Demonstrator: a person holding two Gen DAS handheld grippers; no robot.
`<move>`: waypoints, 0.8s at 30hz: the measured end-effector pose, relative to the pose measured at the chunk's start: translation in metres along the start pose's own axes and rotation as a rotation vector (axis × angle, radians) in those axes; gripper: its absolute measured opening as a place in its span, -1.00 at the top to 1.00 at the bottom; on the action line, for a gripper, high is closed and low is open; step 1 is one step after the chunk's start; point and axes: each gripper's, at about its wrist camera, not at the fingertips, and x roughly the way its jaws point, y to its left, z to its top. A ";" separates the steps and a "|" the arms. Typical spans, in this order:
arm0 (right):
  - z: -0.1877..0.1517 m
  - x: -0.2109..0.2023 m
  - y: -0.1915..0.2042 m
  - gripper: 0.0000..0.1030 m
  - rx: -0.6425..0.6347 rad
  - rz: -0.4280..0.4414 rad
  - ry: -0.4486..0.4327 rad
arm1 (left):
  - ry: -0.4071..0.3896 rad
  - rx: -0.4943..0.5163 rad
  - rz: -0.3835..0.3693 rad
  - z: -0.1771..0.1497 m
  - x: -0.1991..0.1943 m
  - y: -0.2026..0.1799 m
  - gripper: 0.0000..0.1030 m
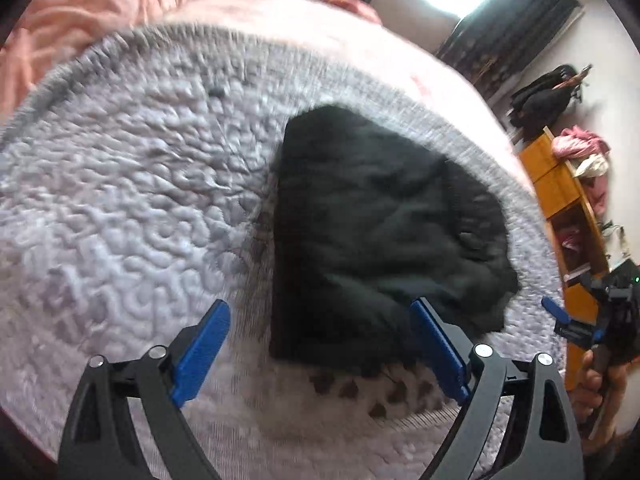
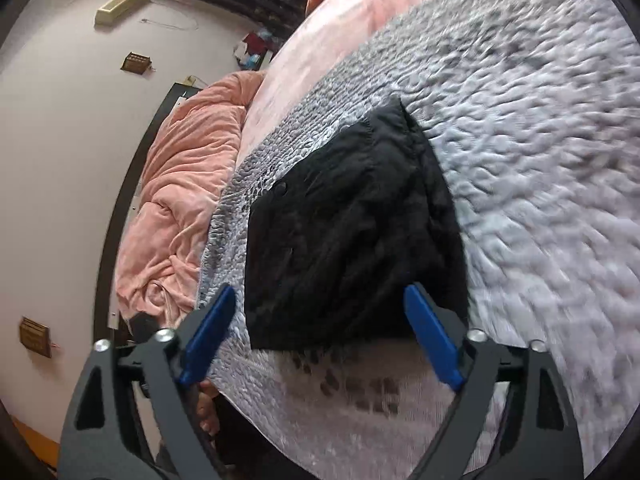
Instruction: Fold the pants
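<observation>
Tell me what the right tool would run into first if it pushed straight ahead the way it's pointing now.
Most likely the folded black pants: they lie directly ahead of the open right tool on the grey quilt. Nothing sits between its fingers. Depth is unclear, so it might touch the quilt just short of the near edge.

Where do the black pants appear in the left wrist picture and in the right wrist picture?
Left wrist view: black pants lie folded right of centre, on the grey quilt.
Right wrist view: black pants sit at the centre, on the quilt.
Shared landmark: the pink blanket beyond the quilt's edge.
</observation>
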 end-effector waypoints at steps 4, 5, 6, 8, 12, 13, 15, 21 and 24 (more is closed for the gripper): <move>-0.061 -0.046 0.028 -0.78 -0.080 -0.105 -0.053 | -0.109 0.026 0.043 -0.038 -0.063 -0.014 -0.92; -0.083 -0.059 0.036 -0.80 -0.115 -0.146 -0.067 | -0.133 0.041 0.064 -0.056 -0.084 -0.022 -0.92; -0.100 -0.066 0.043 -0.85 -0.136 -0.174 -0.074 | -0.142 0.052 0.081 -0.064 -0.094 -0.026 -0.92; -0.141 -0.086 0.054 -0.87 -0.174 -0.260 -0.085 | -0.169 0.086 0.139 -0.091 -0.123 -0.039 -0.92; -0.196 -0.114 0.075 -0.90 -0.195 -0.442 -0.114 | -0.183 0.128 0.137 -0.140 -0.172 -0.062 -0.92; -0.210 -0.125 0.084 -0.94 -0.208 -0.462 -0.141 | -0.198 0.143 0.141 -0.153 -0.185 -0.069 -0.92; -0.240 -0.145 0.108 -0.94 -0.280 -0.531 -0.213 | -0.217 0.160 0.179 -0.172 -0.208 -0.079 -0.92; -0.291 -0.181 0.171 -0.94 -0.444 -0.571 -0.231 | -0.292 0.202 0.190 -0.217 -0.274 -0.104 -0.93; -0.312 -0.204 0.200 -0.94 -0.488 -0.582 -0.295 | -0.317 0.184 0.218 -0.231 -0.304 -0.110 -0.93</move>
